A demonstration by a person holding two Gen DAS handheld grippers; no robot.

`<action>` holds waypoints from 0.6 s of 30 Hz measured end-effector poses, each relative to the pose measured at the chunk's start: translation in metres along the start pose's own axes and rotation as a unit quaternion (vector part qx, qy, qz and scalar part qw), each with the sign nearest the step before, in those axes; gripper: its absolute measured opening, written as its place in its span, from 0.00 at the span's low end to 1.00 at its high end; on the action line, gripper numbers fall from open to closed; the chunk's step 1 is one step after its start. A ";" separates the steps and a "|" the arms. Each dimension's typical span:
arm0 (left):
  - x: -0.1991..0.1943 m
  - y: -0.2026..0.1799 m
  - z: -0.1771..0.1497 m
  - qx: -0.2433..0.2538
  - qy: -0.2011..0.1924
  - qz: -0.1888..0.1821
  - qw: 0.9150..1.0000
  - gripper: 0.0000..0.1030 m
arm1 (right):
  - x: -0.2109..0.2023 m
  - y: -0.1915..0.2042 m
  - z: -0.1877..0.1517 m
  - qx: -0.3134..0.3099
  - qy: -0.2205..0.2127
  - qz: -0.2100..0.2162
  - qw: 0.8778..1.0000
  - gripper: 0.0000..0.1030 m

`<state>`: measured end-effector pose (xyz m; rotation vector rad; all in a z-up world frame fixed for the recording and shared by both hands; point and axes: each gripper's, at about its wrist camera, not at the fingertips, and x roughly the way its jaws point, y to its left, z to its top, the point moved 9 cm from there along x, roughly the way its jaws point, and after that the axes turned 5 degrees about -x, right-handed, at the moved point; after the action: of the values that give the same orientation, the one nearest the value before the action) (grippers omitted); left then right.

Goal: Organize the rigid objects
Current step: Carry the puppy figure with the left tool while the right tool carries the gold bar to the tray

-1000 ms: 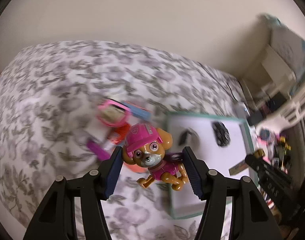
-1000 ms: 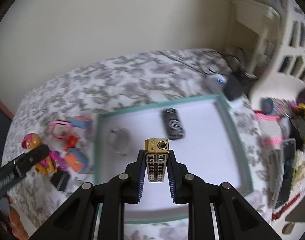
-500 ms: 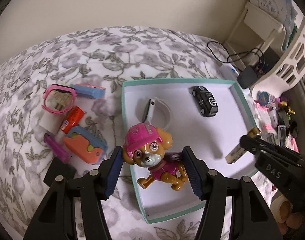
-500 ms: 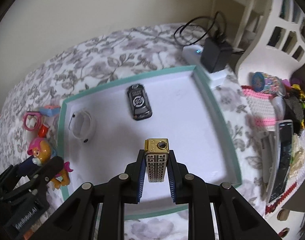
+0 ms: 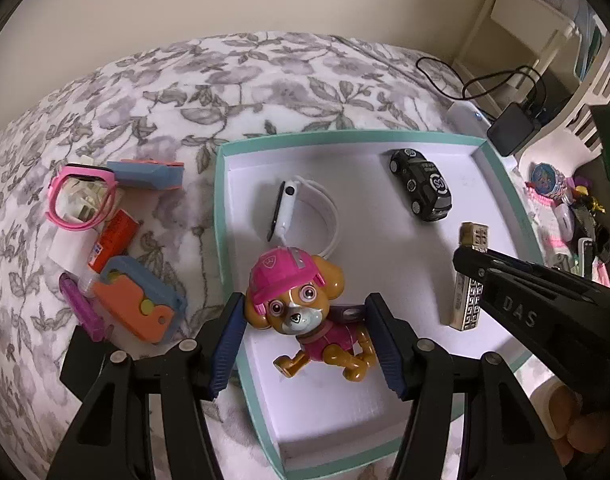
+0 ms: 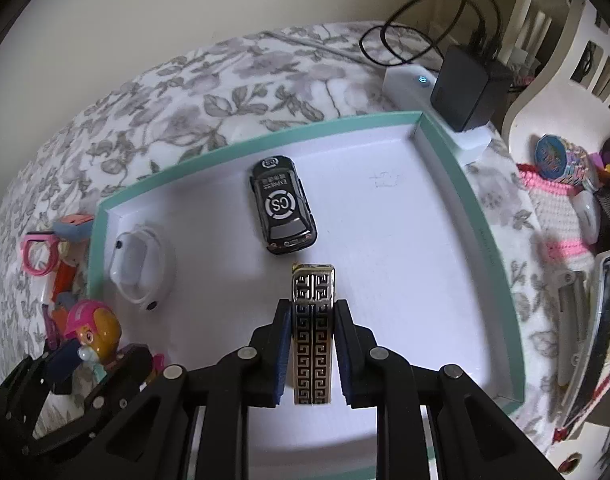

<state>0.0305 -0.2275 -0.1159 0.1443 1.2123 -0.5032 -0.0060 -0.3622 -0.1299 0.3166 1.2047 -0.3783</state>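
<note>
You are holding the toy puppy pinched in the left gripper and the gold patterned lighter clamped in the right gripper, both over the teal-rimmed tray. The toy car and white smartwatch are lying inside already; the pink watch and the orange-and-blue cases are waiting on the bedspread to the left.

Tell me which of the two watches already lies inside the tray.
The white watch lies inside the teal tray, beside the black toy car. The pink watch is outside, on the flowered cover.
</note>
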 end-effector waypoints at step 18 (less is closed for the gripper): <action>0.021 -0.004 -0.002 0.001 0.019 -0.008 1.000 0.60 | 0.012 -0.004 0.000 0.002 0.014 -0.016 1.000 0.23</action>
<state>0.0321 -0.2367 -0.1358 0.1476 1.2515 -0.5177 -0.0041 -0.3676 -0.1418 0.3076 1.2376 -0.4048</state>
